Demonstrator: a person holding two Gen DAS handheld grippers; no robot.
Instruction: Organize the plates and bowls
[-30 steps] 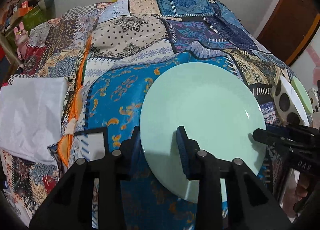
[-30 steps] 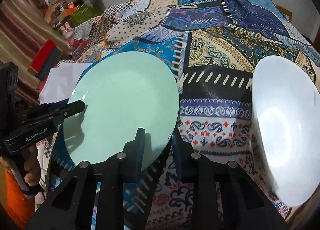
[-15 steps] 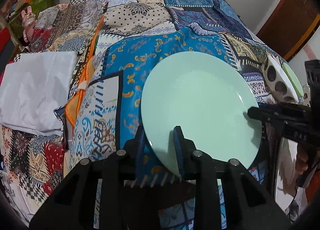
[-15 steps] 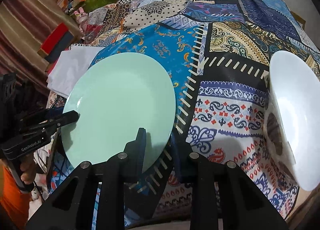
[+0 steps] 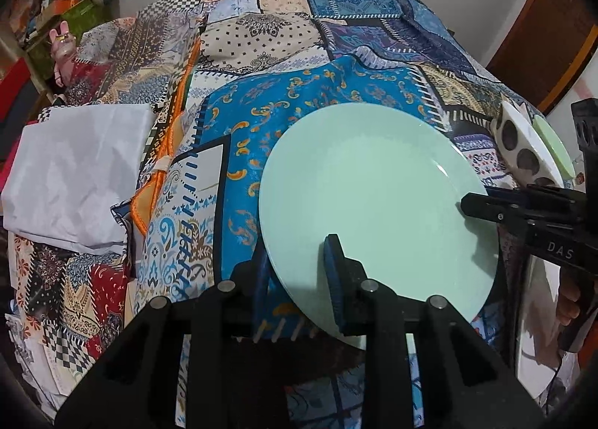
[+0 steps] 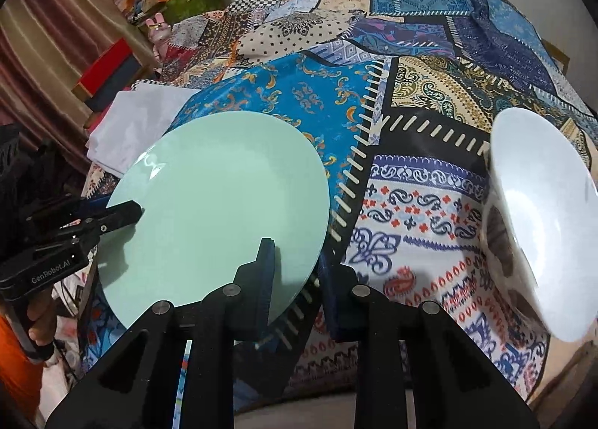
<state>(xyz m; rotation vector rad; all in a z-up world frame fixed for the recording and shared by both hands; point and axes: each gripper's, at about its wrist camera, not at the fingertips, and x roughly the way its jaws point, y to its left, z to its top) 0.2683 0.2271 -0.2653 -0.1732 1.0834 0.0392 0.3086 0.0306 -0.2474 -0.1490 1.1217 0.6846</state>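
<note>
Left to right: white cloth (image 5: pixel 74 175) at 9 o'clock on the patchwork spread (image 5: pixel 284 36). Mint plate (image 5: pixel 377 212) is held above it, round, face up, tilted. Left gripper (image 5: pixel 299 275) is clamped on the rim at 7 o'clock, right gripper (image 6: pixel 295 279) on the opposite rim; jaws narrowly parted by plate thickness. Versus 0.5 s ago, plate sits slightly higher. White bowl (image 6: pixel 542 219) at 3 o'clock, dotted bowl (image 5: pixel 523 152) beneath.
</note>
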